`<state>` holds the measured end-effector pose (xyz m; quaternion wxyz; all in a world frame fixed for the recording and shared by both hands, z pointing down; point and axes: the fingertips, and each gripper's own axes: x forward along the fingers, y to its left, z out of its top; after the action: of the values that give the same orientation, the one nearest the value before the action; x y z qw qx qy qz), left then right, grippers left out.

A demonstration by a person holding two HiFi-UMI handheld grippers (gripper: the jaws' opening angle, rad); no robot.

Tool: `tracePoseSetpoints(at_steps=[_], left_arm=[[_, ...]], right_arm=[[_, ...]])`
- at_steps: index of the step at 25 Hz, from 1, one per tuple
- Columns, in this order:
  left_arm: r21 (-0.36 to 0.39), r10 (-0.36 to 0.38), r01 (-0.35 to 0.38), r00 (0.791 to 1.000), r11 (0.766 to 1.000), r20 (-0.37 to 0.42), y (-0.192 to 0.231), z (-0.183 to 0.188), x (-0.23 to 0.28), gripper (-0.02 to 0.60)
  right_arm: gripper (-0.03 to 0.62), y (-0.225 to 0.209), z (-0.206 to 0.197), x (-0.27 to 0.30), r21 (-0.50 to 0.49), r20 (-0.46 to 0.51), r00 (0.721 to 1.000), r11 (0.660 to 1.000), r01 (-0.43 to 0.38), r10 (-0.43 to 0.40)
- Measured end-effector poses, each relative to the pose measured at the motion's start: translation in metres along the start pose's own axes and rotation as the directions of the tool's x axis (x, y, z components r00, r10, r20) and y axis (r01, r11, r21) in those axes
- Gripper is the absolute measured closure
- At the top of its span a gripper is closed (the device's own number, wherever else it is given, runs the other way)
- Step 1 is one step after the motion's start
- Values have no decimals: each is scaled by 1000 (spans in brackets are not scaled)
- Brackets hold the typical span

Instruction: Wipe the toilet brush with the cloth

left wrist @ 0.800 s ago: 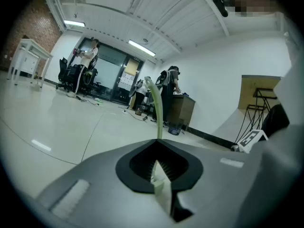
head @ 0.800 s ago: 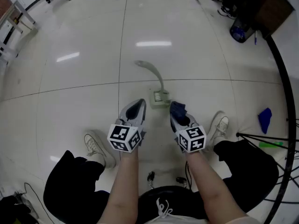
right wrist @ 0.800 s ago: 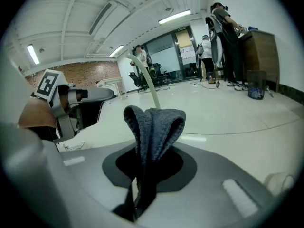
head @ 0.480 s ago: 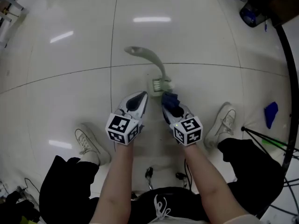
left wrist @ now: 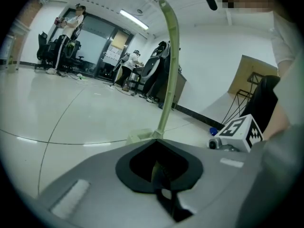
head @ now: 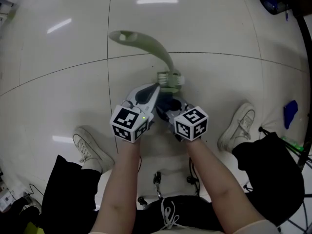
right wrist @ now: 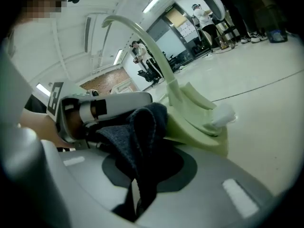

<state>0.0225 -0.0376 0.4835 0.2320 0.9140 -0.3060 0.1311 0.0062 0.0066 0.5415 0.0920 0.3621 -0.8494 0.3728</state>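
Brush (head: pixel 163 57) now in reach: we brought up left tongs (head: pixel 154 87), clenched empty, and right tongs (head: pixel 164 107) grasping cloth (right wrist: pixel 137 132); wiping can start

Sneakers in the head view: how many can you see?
2. One white sneaker is at the left of the picture, the other sneaker at the right. Both rest on the pale tiled floor. None seems hidden.

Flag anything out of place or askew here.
Nothing is askew or spilled: the toilet brush stands upright on the floor, and the cloth is pinched in the right gripper. Only a blue scrap lies loose farther right.
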Motion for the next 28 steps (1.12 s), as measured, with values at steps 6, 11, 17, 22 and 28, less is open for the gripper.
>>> tracePoseSetpoints(at_steps=[6,11,17,22,28], left_arm=[[-35,-10,10,1000,999,9,3,0,5,575],[-93,37,-31,997,995,66,4,2,4,575],[-127,103,-91,991,988,89,3,1,4,575],[-169,136,-114,983,979,125,3,2,1,575],[-161,157,-136,979,978,129,1,2,1,575]], right_arm=[[525,-21,-8,-5,87,-24,1000,996,16,-14],[522,-47,-15,-23,79,-90,995,996,42,-34],[522,-81,-26,-46,92,-177,980,990,106,-89],[526,-139,-15,-79,245,-154,941,912,330,-300],[526,-162,41,-56,163,-108,963,951,263,-248]])
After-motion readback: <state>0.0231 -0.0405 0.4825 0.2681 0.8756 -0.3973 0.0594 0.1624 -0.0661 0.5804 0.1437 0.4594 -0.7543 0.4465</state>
